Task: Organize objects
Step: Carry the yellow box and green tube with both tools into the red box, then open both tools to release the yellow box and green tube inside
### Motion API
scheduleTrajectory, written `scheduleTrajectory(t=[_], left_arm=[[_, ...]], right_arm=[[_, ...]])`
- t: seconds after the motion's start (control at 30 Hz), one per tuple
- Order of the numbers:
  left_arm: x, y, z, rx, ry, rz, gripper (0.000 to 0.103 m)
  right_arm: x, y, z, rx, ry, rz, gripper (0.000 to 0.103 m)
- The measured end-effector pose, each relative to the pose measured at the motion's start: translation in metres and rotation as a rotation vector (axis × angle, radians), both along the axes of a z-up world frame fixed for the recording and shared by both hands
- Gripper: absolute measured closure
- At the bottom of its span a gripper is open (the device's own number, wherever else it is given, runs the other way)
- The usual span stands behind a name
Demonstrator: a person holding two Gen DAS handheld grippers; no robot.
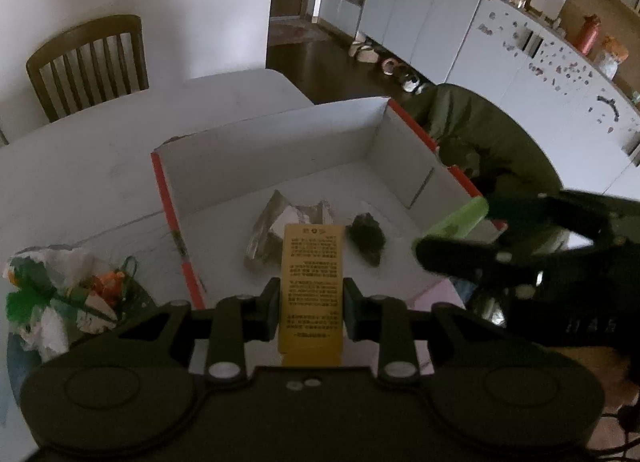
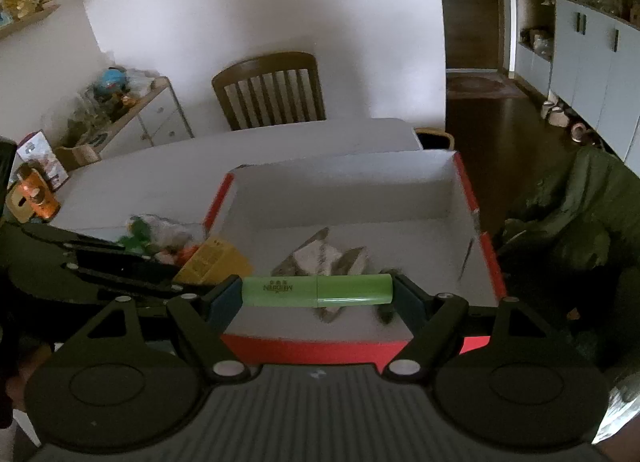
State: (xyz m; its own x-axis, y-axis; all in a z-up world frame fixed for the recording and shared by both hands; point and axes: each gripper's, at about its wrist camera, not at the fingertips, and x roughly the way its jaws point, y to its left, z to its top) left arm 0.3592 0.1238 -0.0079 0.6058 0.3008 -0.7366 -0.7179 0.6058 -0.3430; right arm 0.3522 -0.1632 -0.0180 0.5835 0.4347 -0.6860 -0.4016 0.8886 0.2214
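Yellow carton (image 1: 312, 286) sits at the bottom centre of my left view, pinched across its narrow width by my left gripper (image 1: 311, 309), whose fingers (image 1: 269, 308) press flat on its two long sides. It looks like thin printed cardboard: light, fairly stiff along its length, but I judge it would crush if squeezed harder, so the side walls near the middle are the right hold. In the lower centre of my right view, my right gripper (image 2: 318, 296) clamps a green tube (image 2: 317, 291) endwise, fingers (image 2: 226, 302) spread wide against its two ends. The tube seems to be smooth hard plastic, light and probably slippery; held by the tips, it could pivot or pop out, so I think a grip across the body would be surer.

Just beyond both grippers lies the open white box (image 1: 276, 143) with red edges, in mid frame on the pale surface (image 1: 80, 173). On its floor rest a crumpled clear wrapper (image 1: 276, 229) and a small dark lump (image 1: 366, 238), close together. Left of the box, a heap of crumpled packaging (image 1: 52, 294) lies on the surface. Farther up, a wooden chair (image 1: 90, 61) stands against the wall.
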Motion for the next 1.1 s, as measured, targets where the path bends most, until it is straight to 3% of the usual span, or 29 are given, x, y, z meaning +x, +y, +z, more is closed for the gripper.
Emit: scheduleTrajectory(t=[0.33,0.53,1.1], left_arm=[[0.032,0.023,-0.024,-0.037,0.103,-0.009,0.074],[0.043,0.036,-0.043,-0.1,0.151,-0.011,0.074],[0.066,0.058,-0.075,-0.212,0.247,-0.062,0.074]], right_arm=[[0.058,0.007,-0.025,-0.063,0.066,0.005,0.022],[0.087,0.025,-0.049,-0.139,0.125,0.027,0.022],[0.128,0.048,-0.098,-0.268,0.238,0.069,0.022]])
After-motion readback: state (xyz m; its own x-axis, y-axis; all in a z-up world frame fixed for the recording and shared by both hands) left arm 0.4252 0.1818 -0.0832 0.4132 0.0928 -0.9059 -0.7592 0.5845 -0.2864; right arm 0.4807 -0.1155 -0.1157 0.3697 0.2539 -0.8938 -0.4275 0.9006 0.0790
